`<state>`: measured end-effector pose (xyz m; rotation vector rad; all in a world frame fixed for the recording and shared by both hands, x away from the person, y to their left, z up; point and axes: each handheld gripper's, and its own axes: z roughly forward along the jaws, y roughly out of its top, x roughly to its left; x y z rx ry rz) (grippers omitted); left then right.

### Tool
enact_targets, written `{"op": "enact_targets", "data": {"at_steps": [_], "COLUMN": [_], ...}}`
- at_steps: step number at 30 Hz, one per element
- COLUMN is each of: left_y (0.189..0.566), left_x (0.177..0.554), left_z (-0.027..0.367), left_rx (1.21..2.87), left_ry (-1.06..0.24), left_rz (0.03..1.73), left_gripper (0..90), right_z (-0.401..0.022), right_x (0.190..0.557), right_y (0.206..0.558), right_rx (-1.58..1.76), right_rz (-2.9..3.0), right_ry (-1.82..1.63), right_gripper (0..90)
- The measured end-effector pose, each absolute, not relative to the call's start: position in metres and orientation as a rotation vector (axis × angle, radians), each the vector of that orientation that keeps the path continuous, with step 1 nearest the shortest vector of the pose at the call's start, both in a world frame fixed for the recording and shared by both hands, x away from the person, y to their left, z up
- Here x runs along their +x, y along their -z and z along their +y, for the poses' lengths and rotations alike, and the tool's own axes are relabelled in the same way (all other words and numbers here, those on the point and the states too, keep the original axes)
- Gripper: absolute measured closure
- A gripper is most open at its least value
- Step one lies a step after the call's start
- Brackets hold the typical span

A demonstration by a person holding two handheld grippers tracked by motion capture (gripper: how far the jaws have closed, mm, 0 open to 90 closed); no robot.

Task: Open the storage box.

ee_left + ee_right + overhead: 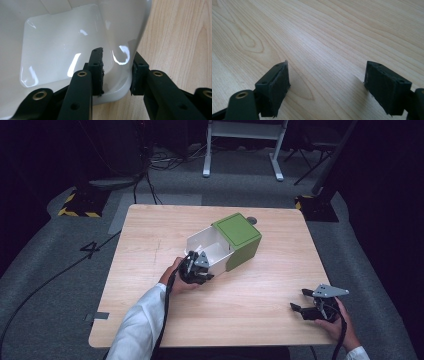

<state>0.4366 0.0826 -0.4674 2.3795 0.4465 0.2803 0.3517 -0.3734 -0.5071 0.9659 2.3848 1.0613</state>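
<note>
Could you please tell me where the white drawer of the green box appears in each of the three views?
High view: white drawer sits centre, pulled out toward the left gripper.
Left gripper view: upper left, its wall between the jaws.
Right gripper view: not in it.
Shared landmark: the wooden table.

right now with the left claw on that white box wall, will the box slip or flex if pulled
Probably slippery: the white box wall is glossy with bright highlights, and the left claw pinches only its corner. It likely holds its shape, looking like moulded plastic. The green lid over its far end could shift or drag.
</note>
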Motion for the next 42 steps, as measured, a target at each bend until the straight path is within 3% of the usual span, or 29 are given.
{"op": "enact_targets", "data": {"at_steps": [30, 34, 38, 39, 40, 42], "left_y": [0.472, 0.471, 0.469, 0.468, 0.466, 0.464], "left_x": [0.43, 0.43, 0.429, 0.428, 0.428, 0.426], "left_z": [0.093, 0.095, 0.096, 0.096, 0.095, 0.094], "left_rx": [2.413, 2.411, 2.392, 2.391, 2.393, 2.388], "left_ry": [-0.279, -0.283, -0.277, -0.276, -0.281, -0.296], "left_rz": [0.46, 0.473, 0.467, 0.461, 0.465, 0.481], "left_gripper": [72.2, 68.4, 58.9, 55.4, 44.9, 40.8], "right_z": [-0.373, -0.373, -0.373, -0.373, -0.373, -0.373], "right_x": [0.351, 0.352, 0.351, 0.351, 0.352, 0.352], "right_y": [0.507, 0.507, 0.507, 0.507, 0.507, 0.507], "right_rx": [0.962, 0.964, 0.962, 0.963, 0.964, 0.964], "right_rz": [2.382, 2.384, 2.383, 2.383, 2.384, 2.384], "right_ry": [-1.06, -1.061, -1.06, -1.06, -1.061, -1.061], "right_gripper": [20.2, 20.2, 20.2, 20.2, 20.2, 20.2]}}
